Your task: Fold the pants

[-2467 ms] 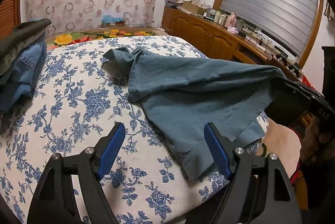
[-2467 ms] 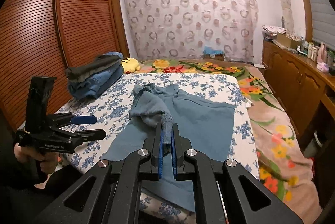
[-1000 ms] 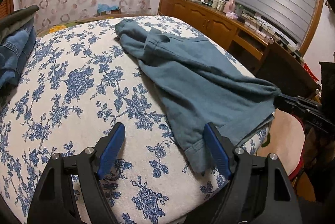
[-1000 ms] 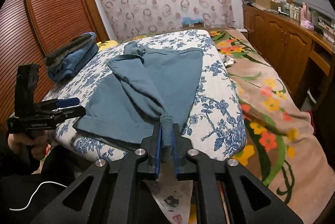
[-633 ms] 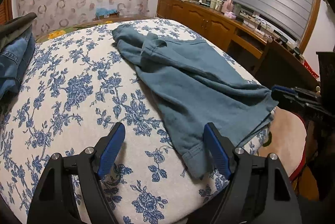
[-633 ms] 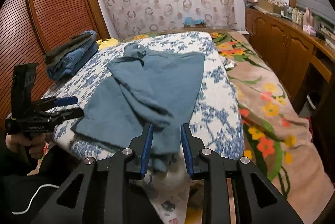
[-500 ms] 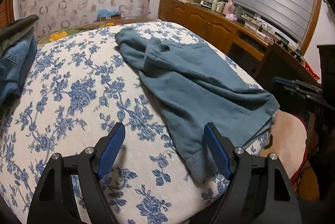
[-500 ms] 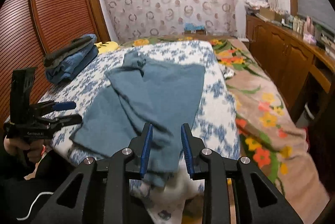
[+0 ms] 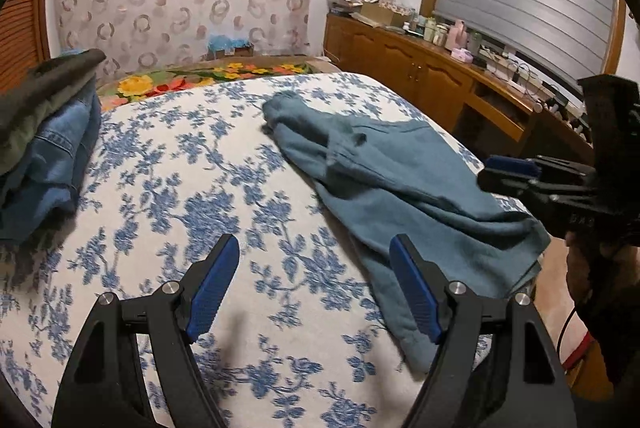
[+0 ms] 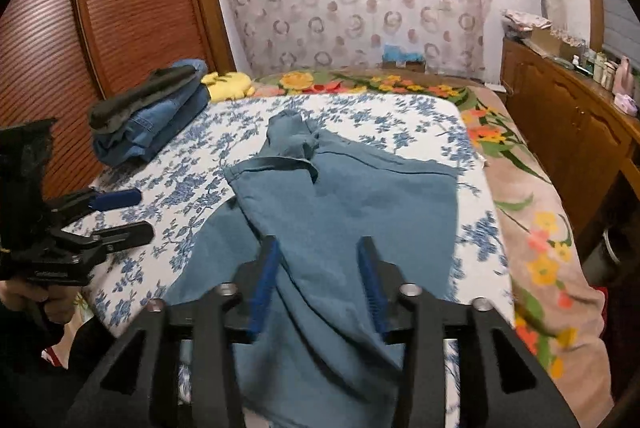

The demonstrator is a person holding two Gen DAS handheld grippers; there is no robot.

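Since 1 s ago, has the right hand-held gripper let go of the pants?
Yes. The right hand-held gripper was clamped on the pants hem; now open, with the cloth lying on the floral bedspread.

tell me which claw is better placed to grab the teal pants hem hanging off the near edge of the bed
Probably the right claw: it is open directly over the teal pants, cloth between its fingers. The left claw, also open, hovers mostly over bare floral bedspread beside them.
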